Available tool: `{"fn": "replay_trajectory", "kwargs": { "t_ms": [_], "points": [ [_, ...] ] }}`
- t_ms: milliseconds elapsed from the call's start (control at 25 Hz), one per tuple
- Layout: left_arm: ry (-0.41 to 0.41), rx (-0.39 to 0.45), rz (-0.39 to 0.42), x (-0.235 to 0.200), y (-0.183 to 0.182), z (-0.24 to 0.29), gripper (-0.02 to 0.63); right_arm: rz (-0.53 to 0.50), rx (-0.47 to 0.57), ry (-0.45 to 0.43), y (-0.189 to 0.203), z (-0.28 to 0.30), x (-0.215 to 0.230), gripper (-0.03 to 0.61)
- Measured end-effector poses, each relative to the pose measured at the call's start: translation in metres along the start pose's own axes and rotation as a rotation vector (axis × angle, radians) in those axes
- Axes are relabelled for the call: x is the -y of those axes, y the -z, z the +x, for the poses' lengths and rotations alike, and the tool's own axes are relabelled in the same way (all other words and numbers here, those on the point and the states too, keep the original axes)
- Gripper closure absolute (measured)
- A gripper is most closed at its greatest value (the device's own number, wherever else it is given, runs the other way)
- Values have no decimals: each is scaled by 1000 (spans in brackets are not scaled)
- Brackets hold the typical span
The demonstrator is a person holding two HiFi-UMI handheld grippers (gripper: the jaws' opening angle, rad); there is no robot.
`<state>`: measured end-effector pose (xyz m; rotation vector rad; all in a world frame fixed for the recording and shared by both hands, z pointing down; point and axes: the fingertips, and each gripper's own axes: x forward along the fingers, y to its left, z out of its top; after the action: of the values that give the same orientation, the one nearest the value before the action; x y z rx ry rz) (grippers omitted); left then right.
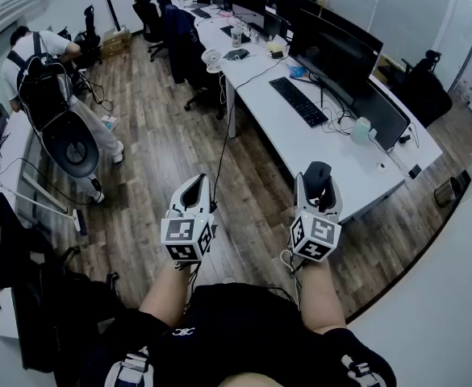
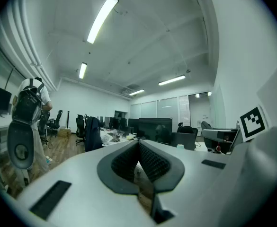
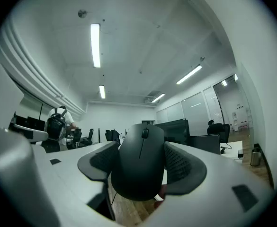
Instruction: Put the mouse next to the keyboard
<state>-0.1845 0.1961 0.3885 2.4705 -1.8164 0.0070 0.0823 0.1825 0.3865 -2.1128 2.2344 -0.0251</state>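
Note:
A black computer mouse (image 3: 140, 164) sits clamped between the pads of my right gripper (image 3: 140, 167), held up in the air over the wooden floor. From the head view the mouse (image 1: 319, 176) pokes out of the right gripper (image 1: 317, 193) just short of the white desk (image 1: 316, 156). The black keyboard (image 1: 298, 101) lies farther along that desk, in front of a wide dark monitor (image 1: 338, 55). My left gripper (image 1: 194, 196) hovers beside the right one, and its jaws (image 2: 139, 162) are shut with nothing between them.
A teal cup (image 1: 361, 129) and cables lie on the desk near the monitor. Office chairs (image 1: 189, 59) stand along the desk row. A person with a backpack (image 1: 38, 75) stands by a chair at the left, across the wooden floor (image 1: 163, 151).

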Motion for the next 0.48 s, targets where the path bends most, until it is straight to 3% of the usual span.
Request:
{"fn": "replay_trajectory", "kwargs": {
  "t_ms": [480],
  "points": [
    [-20,-3,-13,-16,2,-2,601,7,2,-9,-1,10,-15,252]
  ]
}}
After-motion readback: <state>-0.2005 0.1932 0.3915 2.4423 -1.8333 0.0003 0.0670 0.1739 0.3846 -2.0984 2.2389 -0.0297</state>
